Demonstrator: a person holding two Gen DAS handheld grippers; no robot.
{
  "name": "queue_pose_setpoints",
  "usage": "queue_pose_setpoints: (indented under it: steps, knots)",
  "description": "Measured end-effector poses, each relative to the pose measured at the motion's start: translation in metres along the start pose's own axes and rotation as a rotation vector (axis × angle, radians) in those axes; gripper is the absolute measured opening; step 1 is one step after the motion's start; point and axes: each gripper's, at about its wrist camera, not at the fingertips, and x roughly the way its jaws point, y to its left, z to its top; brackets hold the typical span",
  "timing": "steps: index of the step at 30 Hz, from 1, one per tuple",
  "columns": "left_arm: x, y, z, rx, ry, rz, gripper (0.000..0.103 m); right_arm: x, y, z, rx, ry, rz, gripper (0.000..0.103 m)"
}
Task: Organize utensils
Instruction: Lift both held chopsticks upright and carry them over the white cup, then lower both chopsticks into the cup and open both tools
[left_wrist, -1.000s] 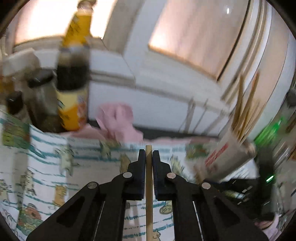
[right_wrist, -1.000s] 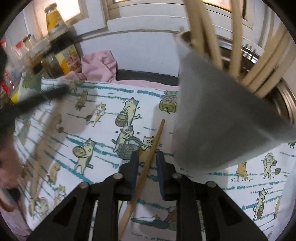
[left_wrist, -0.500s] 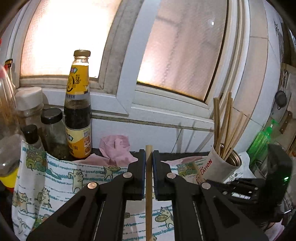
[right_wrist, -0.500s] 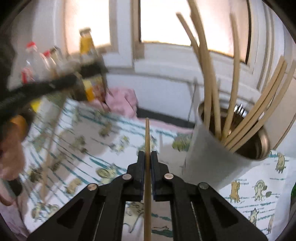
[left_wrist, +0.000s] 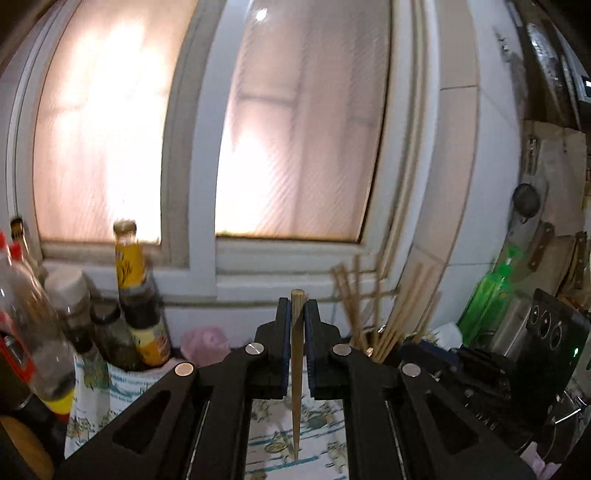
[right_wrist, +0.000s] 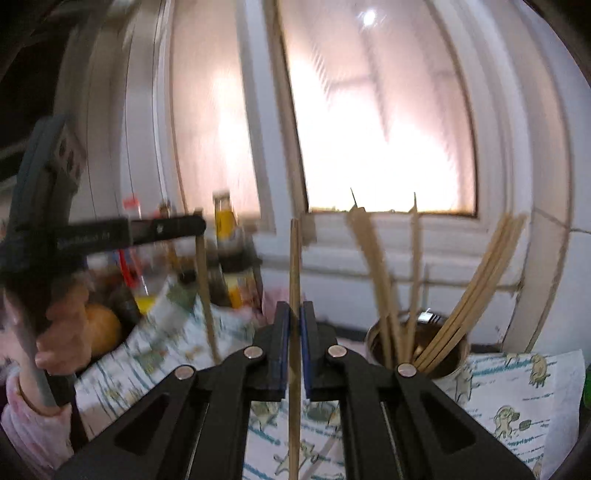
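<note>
Right wrist view: we pinch one chopstick (right_wrist: 294, 280) upright in each gripper (right_wrist: 294, 328), both clamped shut, left of the cup (right_wrist: 448, 363), ready to drop in.

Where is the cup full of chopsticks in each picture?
Left wrist view: the cup of chopsticks is right of the middle, low down, mostly hidden behind the left gripper.
Right wrist view: it stands at lower right, on the cat-print cloth, right of the right gripper.
Shared landmark: the yellow-labelled sauce bottle by the window, also in the right wrist view.
</note>
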Motion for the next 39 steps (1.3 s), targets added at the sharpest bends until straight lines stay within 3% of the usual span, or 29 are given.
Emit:
queue_pose_setpoints:
  steps: [6, 9, 15, 21, 29, 36, 39]
  knots:
    - [-0.019, -0.035, 0.039, 0.055, -0.065, -0.011, 0.006, -0.054, -0.030, 0.014, 0.108, -0.291, 0.002, 0.005]
    - [-0.022, -0.052, 0.064, 0.059, -0.089, -0.045, 0.006, -0.078, -0.040, 0.011, 0.143, -0.454, -0.082, 0.005]
    - [-0.008, -0.083, 0.095, 0.066, -0.148, -0.098, 0.006, -0.091, -0.047, 0.007, 0.176, -0.638, -0.233, 0.005]
    - [0.032, -0.096, 0.097, 0.055, -0.121, -0.109, 0.006, -0.084, -0.055, 0.018, 0.192, -0.661, -0.256, 0.005]
    - [0.091, -0.085, 0.051, 0.036, -0.007, -0.089, 0.006, -0.082, -0.083, 0.011, 0.318, -0.700, -0.320, 0.005]
    - [0.108, -0.083, 0.024, 0.029, 0.038, -0.126, 0.006, -0.085, -0.106, 0.004, 0.431, -0.720, -0.337, 0.005]
    - [0.111, -0.082, 0.012, 0.028, 0.044, -0.145, 0.006, -0.078, -0.101, 0.003, 0.370, -0.706, -0.365, 0.006]
